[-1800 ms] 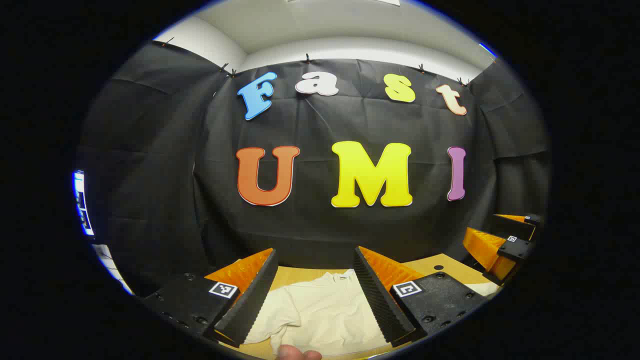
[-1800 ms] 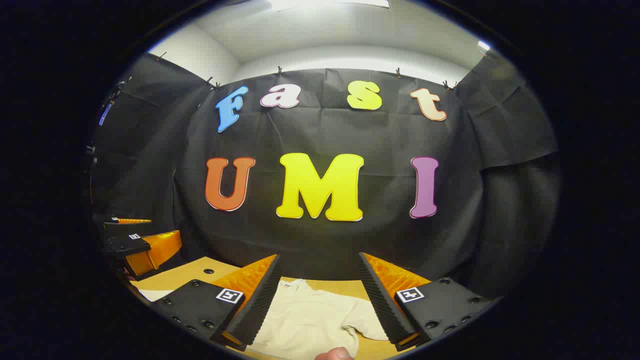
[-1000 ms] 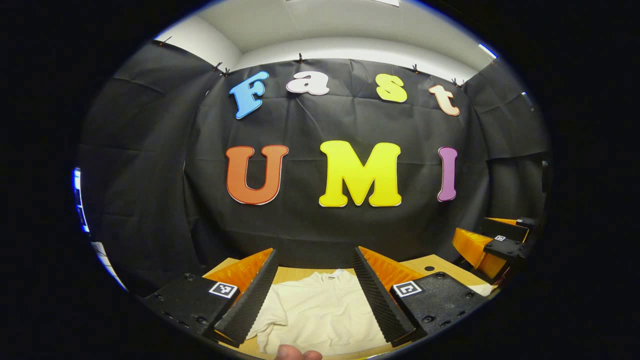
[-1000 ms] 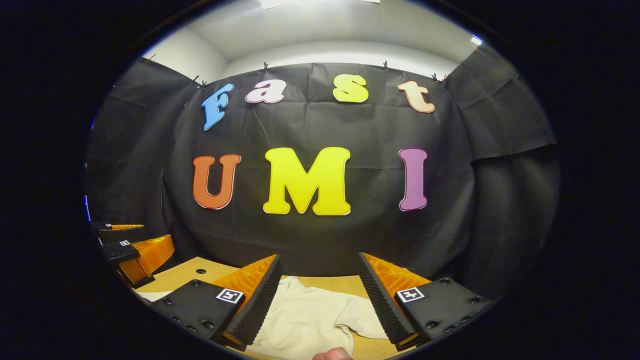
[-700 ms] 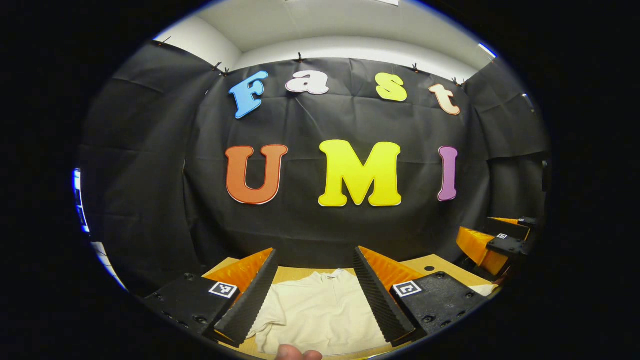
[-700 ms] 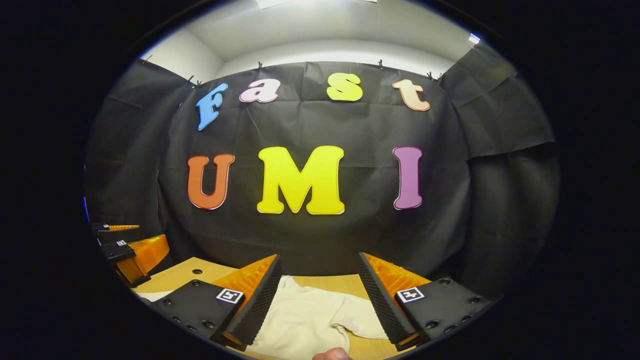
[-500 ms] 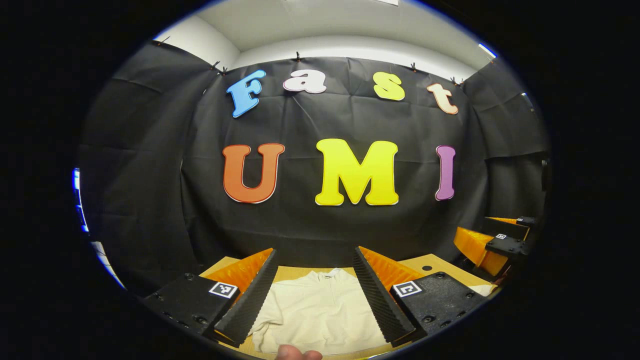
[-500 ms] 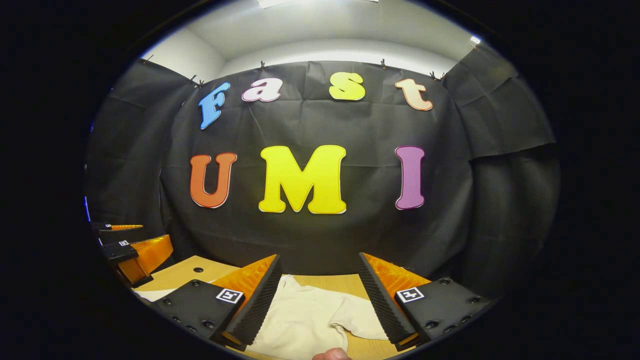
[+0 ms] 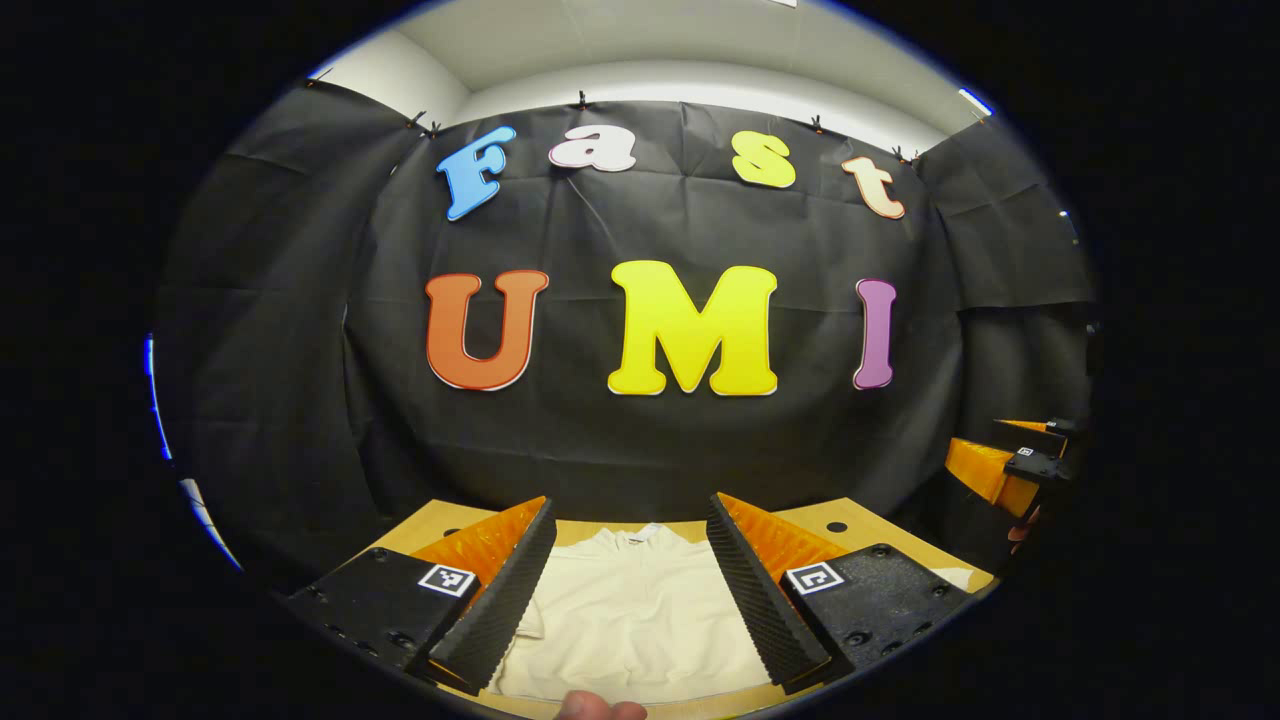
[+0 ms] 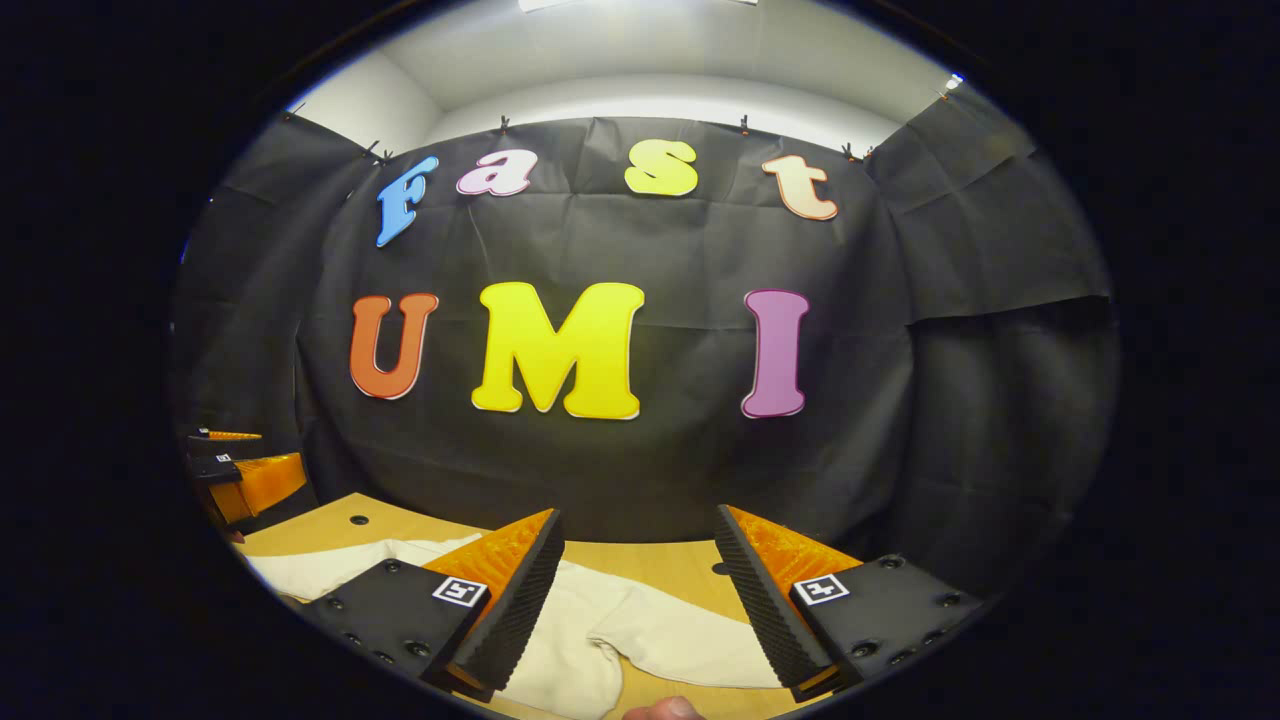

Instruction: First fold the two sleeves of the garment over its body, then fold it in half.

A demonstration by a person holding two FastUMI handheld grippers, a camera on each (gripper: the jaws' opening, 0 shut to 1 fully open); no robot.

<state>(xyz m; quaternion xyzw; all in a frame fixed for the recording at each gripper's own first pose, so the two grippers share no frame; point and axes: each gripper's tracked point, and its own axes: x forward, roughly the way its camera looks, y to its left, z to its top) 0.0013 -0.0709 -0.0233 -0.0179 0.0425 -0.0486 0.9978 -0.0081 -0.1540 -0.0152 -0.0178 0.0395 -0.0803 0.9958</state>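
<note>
At the bottom edge of the left gripper view your fingertip (image 9: 598, 710) shows, and just above it your left gripper (image 9: 632, 590) holds its jaws wide apart with the cream garment (image 9: 635, 620) lying flat between them on the wooden table (image 9: 870, 525). The garment's collar points toward the black cloth wall (image 9: 640, 440). At the right edge of that frame your right gripper (image 9: 1010, 465) hovers. In the right gripper view the right gripper (image 10: 640, 600) is likewise spread open above a garment sleeve (image 10: 680, 630) at bottom centre.
</note>
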